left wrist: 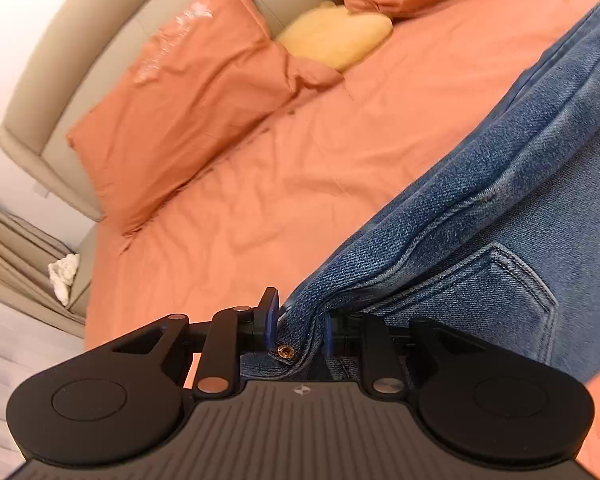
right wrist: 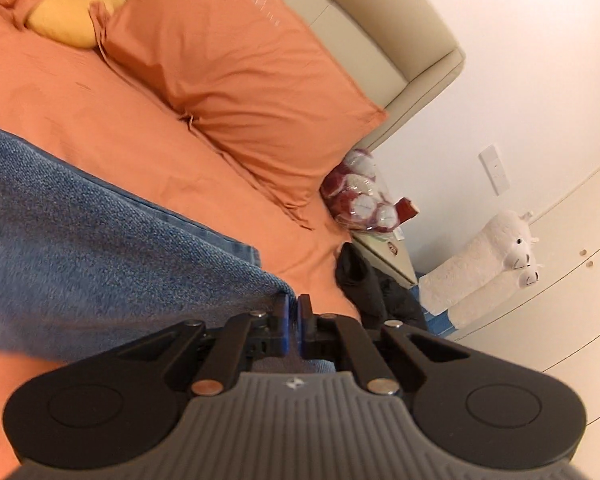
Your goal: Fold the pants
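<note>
Pinched between the blue pads of the left gripper (left wrist: 300, 330): the waistband of the jeans (left wrist: 500, 208), right at the copper rivet (left wrist: 285, 351), back pocket just beside. Clamped in the right gripper (right wrist: 293, 328), pads nearly together: a thin corner at the other end of the jeans, probably a hem. Held up off the bed (left wrist: 260, 184), stretched between the two grips, denim sloping away toward the sheet.

Likely trouble from here: slipping at the right, where only a small corner sits in the pads and heavy denim pulls on it. Bunched waistband layers at the left, so possibly one layer sliding out and the fold coming down crooked. Uneven tension between the two ends, hence a twisted leg or misaligned seams when laid down. Wrinkled sheet underneath, apt to drag and ruck with the cloth.

Orange bedding all over, two matching pillows (right wrist: 236, 76) against a beige headboard (right wrist: 380, 40), a yellow cushion (left wrist: 336, 36) between them. Beside the bed: dark clothing (right wrist: 364, 284), a wrapped red-and-white bundle (right wrist: 360, 196), a white plush animal (right wrist: 488, 256), white wall and cupboard doors. On the other side, curtains (left wrist: 16, 248) and a small white crumpled thing.
</note>
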